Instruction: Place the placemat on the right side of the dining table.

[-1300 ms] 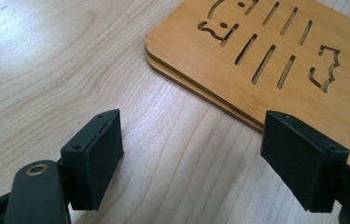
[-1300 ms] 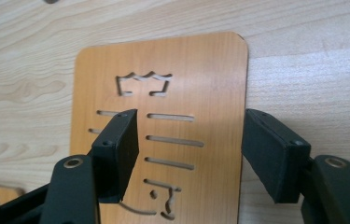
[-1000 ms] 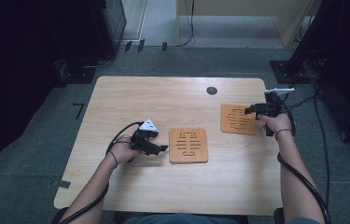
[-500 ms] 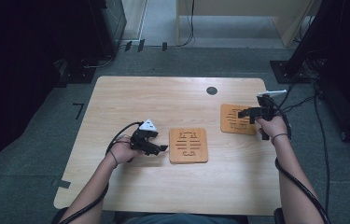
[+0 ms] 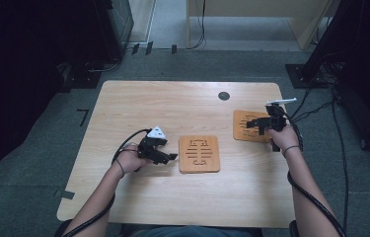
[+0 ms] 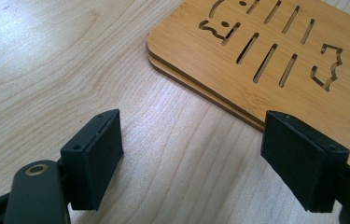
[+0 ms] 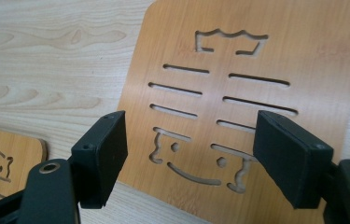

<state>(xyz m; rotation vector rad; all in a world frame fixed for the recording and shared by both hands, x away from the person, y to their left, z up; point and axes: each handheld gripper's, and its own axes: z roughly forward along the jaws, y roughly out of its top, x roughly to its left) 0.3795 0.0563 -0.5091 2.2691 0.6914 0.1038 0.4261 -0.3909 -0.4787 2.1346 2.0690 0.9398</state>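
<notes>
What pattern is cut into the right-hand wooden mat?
Horizontal slots between cut-out shapes in the wooden mat; right gripper view.

- Table (image 5: 123,108): pale wood with a wavy grain; dark round grommet (image 5: 224,96) near its far edge.
- Centre trivet (image 5: 200,154): orange-brown bamboo, pierced by paired slots and cartoon-like cutouts.
- Right-edge trivet (image 5: 246,126): same colour and cutout pattern.
- Left gripper (image 6: 196,163), right gripper (image 7: 191,158): matte black jaws.
- Floor (image 5: 34,163): grey.
</notes>
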